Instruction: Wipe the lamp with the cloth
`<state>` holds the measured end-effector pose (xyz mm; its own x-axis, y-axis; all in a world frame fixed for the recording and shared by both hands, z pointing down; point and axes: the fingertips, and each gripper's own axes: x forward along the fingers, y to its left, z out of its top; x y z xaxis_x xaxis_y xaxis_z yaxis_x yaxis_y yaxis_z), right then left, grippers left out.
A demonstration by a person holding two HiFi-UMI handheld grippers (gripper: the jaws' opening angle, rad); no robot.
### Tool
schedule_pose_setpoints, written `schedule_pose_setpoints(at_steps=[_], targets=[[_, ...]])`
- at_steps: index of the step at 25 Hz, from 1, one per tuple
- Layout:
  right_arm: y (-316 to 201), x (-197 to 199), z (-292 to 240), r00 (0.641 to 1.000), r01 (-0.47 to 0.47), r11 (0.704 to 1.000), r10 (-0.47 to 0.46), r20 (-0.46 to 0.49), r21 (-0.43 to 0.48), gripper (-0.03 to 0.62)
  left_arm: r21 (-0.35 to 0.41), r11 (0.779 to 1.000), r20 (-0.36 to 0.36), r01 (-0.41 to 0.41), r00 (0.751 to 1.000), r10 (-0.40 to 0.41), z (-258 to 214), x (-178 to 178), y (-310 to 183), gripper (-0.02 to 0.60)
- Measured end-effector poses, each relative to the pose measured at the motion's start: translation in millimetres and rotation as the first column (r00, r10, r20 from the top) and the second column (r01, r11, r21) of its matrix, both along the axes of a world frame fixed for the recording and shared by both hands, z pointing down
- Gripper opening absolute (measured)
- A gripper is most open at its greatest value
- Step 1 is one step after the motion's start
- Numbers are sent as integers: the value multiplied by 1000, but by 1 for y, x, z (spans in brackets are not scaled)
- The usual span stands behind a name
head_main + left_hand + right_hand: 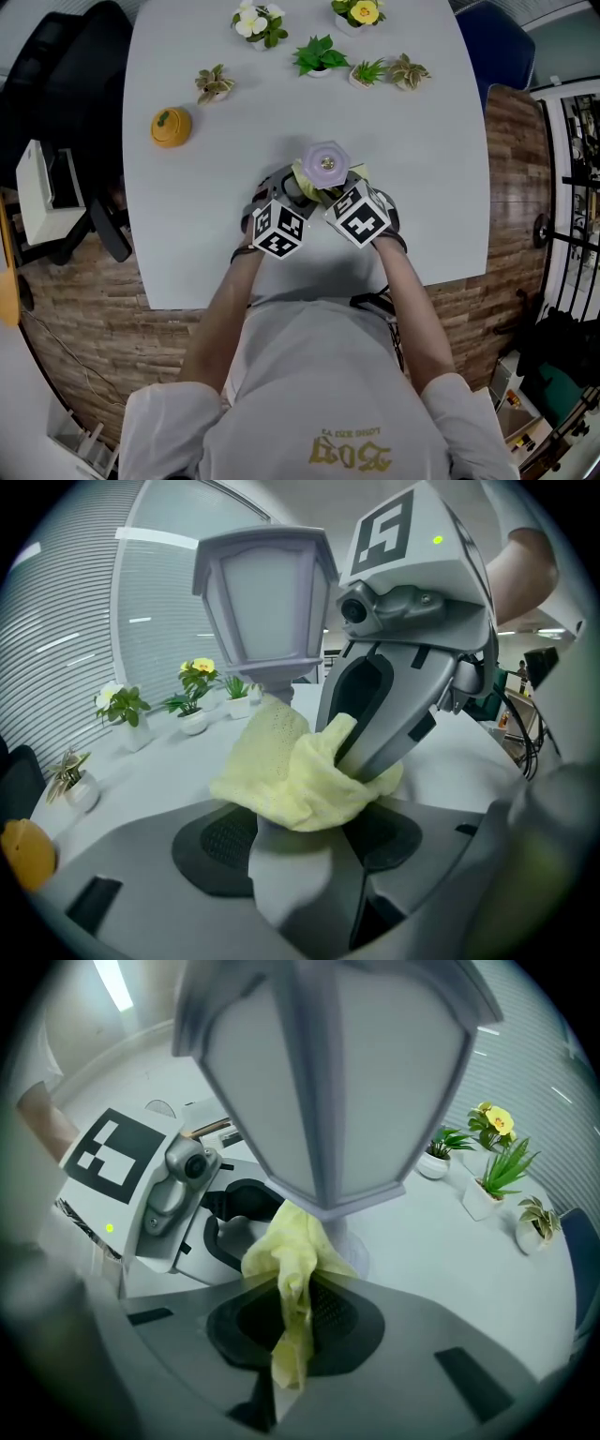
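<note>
The small lavender lantern-shaped lamp (326, 163) stands upright on the white table (187, 216), just ahead of both grippers. A pale yellow cloth (292, 767) is bunched against the stem under the shade (265, 600). My right gripper (294, 1309) is shut on a fold of the cloth (291, 1269), pressing it to the stem from the right. My left gripper (289, 860) is shut on the lamp's lower stem, which shows as a grey blur between the dark pads. In the head view the left gripper (291, 195) and right gripper (349, 191) flank the lamp closely.
Several small potted plants (320, 54) line the far side of the table. An orange pumpkin-shaped object (171, 127) sits at the left. The table's near edge (309, 292) is just behind the grippers. A dark chair (66, 84) stands to the left of the table.
</note>
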<state>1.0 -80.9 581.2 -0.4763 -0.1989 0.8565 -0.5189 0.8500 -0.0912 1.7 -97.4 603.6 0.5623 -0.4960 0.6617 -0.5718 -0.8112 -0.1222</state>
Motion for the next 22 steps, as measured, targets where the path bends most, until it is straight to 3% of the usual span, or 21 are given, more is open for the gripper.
schedule_pose_setpoints(at_steps=[8, 22], targets=[[0, 16, 3, 1000, -20, 1000, 20, 3, -18, 32, -6, 1000, 2, 1, 1000, -1, 1, 0, 2, 285], [-51, 37, 5, 990, -133, 988, 136, -34, 81, 32, -3, 1000, 0, 1, 1000, -1, 1, 1, 1, 285]])
